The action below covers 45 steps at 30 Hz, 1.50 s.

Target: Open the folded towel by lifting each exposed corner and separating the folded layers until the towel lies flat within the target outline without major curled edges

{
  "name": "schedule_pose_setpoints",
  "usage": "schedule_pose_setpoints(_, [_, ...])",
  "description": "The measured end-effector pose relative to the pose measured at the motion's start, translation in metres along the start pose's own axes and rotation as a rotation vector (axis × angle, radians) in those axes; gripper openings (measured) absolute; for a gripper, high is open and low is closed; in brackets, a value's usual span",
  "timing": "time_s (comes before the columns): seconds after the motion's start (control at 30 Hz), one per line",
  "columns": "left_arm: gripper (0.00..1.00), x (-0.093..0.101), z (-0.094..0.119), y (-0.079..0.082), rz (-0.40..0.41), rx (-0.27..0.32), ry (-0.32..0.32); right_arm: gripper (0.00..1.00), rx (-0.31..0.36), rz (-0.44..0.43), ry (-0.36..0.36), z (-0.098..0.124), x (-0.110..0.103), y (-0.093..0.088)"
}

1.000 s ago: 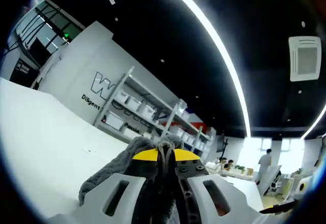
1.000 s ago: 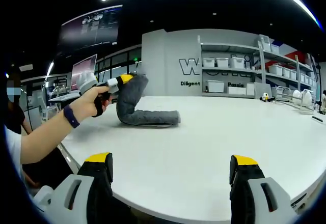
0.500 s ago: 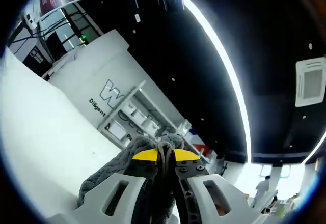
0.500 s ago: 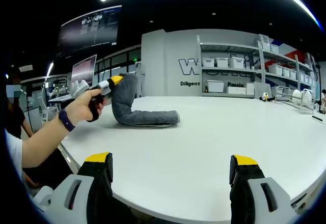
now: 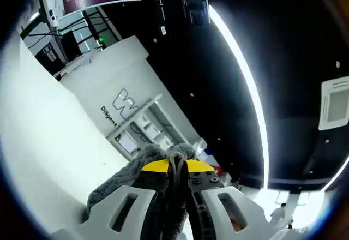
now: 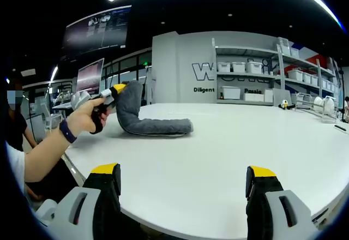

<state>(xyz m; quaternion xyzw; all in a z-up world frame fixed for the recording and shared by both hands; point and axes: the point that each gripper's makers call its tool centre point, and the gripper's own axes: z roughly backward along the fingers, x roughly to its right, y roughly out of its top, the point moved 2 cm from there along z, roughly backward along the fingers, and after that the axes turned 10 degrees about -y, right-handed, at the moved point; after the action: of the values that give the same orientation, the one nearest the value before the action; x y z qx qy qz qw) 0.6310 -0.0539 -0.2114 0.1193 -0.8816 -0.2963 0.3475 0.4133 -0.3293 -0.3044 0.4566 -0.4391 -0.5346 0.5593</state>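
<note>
Grey terry towel (image 6: 148, 121), still mostly folded: one end pinched and lifted, the rest lying as a thick roll on the white table (image 6: 229, 158). In the left gripper view the towel (image 5: 117, 183) bunches up between and behind the yellow-tipped fingers (image 5: 155, 166); a small loop or tag pokes out right at the tips.

Left gripper (image 5: 175, 169): jaws nearly together, clamped on the towel corner. In the right gripper view the same left gripper (image 6: 112, 93) sits in the person's hand (image 6: 90, 117), with the cloth rising steeply from the table to its tips.

Right gripper (image 6: 182, 177): jaws spread wide, nothing between them, hovering over bare table well short of the towel. The towel lies beyond and to the left of its tips.

No target outline that I can make out on the table.

Step in hand, as I read it: peel the top layer open off the fold. To do it well:
- Keep the left pinch firm; it looks like it has more than one layer, so a single-layer regrip may be needed.
- Bring the right gripper in to pin or take the lower layer near the far end of the roll, otherwise the whole bundle will probably drag.
- Pull low and along the table, not straight up, so the edge doesn't curl.

Shelving with bins (image 6: 245, 82) stands behind the table.
</note>
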Motion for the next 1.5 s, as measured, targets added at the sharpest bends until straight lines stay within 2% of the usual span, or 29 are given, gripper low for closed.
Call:
schedule_pose_setpoints(0.43, [0.08, -0.007, 0.029, 0.017, 0.092, 0.149, 0.071, 0.97, 0.003, -0.001, 0.003, 0.001, 0.000, 0.001])
schedule_pose_setpoints(0.5, [0.08, -0.010, 0.033, 0.021, 0.135, 0.193, 0.089, 0.97, 0.004, -0.001, 0.004, 0.001, 0.000, 0.001])
schedule_pose_setpoints(0.67, [0.09, -0.017, 0.041, 0.025, 0.201, 0.259, 0.125, 0.97, 0.008, -0.004, 0.001, 0.002, 0.001, 0.002])
schedule_pose_setpoints(0.73, [0.09, -0.017, 0.042, 0.024, 0.251, 0.274, 0.123, 0.97, 0.007, -0.006, 0.001, 0.002, 0.001, 0.002])
schedule_pose_setpoints(1.0, [0.10, -0.026, 0.058, 0.031, 0.341, 0.376, 0.181, 0.97, 0.010, -0.007, 0.002, 0.003, 0.001, 0.002])
schedule_pose_setpoints(1.27, [0.10, -0.035, 0.068, 0.039, 0.382, 0.434, 0.222, 0.97, 0.010, -0.011, -0.002, 0.003, 0.002, 0.001])
schedule_pose_setpoints(1.5, [0.10, -0.032, 0.075, 0.041, 0.392, 0.459, 0.245, 0.97, 0.011, -0.013, -0.004, 0.004, 0.003, 0.001])
